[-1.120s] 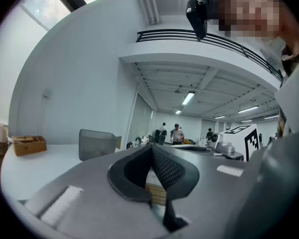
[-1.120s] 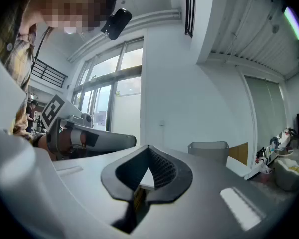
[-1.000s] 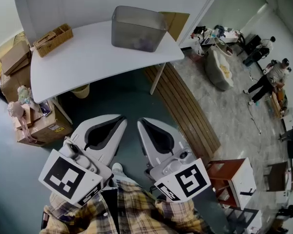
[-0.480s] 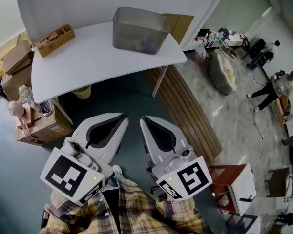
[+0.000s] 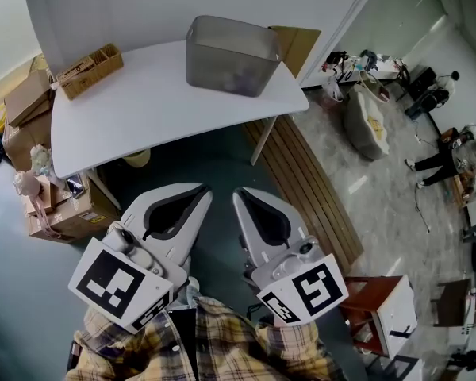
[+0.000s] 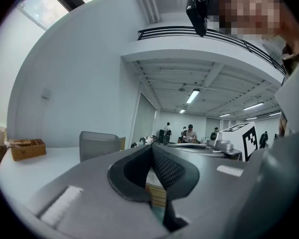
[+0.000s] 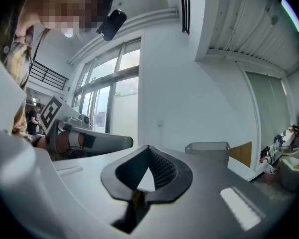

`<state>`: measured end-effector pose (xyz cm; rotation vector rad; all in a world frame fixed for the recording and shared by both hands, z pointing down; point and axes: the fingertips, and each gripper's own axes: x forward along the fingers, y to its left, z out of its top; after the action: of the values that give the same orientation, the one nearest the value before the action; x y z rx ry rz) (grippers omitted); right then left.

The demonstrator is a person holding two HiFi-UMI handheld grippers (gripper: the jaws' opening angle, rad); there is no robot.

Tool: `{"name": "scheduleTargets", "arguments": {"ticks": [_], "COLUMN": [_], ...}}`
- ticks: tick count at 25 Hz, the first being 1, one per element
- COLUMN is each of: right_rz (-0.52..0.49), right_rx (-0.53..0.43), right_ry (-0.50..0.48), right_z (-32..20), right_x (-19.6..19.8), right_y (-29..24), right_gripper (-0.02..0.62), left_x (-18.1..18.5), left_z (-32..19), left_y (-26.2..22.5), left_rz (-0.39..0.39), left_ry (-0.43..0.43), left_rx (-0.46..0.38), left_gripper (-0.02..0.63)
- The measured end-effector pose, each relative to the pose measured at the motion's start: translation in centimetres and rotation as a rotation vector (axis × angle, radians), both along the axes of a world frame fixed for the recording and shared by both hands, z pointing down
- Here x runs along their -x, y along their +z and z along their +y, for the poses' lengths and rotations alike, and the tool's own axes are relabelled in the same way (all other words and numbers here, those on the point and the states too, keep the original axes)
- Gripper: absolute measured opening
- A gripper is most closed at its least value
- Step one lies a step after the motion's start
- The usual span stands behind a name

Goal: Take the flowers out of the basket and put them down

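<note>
- Both grippers first: the left gripper [image 5: 197, 193] and right gripper [image 5: 242, 195] sit side by side down near the person, pointing level toward the desk. They're well short of it and over the dark floor. In the left gripper view the jaws meet at the tip [image 6: 152, 146] with nothing between them. Same deal in the right gripper view [image 7: 148, 148]: pinched together, holding nothing.
- Each one has its marker cube at the near end, right above the plaid shirt [image 5: 214, 348].
- Biggest thing is the white desk [image 5: 143, 105], which runs across the far side of the scene against a white wall.
- Next, a run of wooden slats [image 5: 309, 185] lies on the floor, going from under the desk's right end toward the near right.
- Cardboard boxes [image 5: 59, 213] are piled on the floor at the left, partly tucked under the desk's left edge.
- Now the basket [image 5: 230, 50]: grey, see-through-ish, rectangular, standing upright on the far right part of the desk close to the corner. A sheet of brown cardboard [image 5: 297, 42] leans just behind it on the right.
- On the far left end of the desk there's a wicker box [image 5: 87, 68], well apart from the basket.
- As for the flowers [image 5: 239, 74], they're inside the basket and only show as a pale purplish smudge through its wall, too blurry to make out more.
</note>
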<state>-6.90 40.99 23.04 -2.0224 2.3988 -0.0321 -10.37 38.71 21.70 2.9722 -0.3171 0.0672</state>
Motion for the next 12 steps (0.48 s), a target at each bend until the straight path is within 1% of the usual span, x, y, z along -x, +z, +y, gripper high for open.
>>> {"name": "scheduleTargets", "arguments": {"ticks": [6, 12], "right_rz": [-0.003, -0.001], "right_rx": [-0.002, -0.005], "right_ry": [0.022, 0.043], "right_z": [-5.4, -13.3], "right_x": [-2.8, -5.4], "right_y": [-0.1, -1.1], "right_gripper": [0.005, 0.005], "left_x": [-2.9, -5.4], "left_z": [-5.5, -13.6], "left_y": [-0.2, -1.2], "left_rz": [0.009, 0.012], "left_ry": [0.026, 0.04], "left_rx": [-0.006, -0.01], "left_gripper": [0.014, 0.014]}}
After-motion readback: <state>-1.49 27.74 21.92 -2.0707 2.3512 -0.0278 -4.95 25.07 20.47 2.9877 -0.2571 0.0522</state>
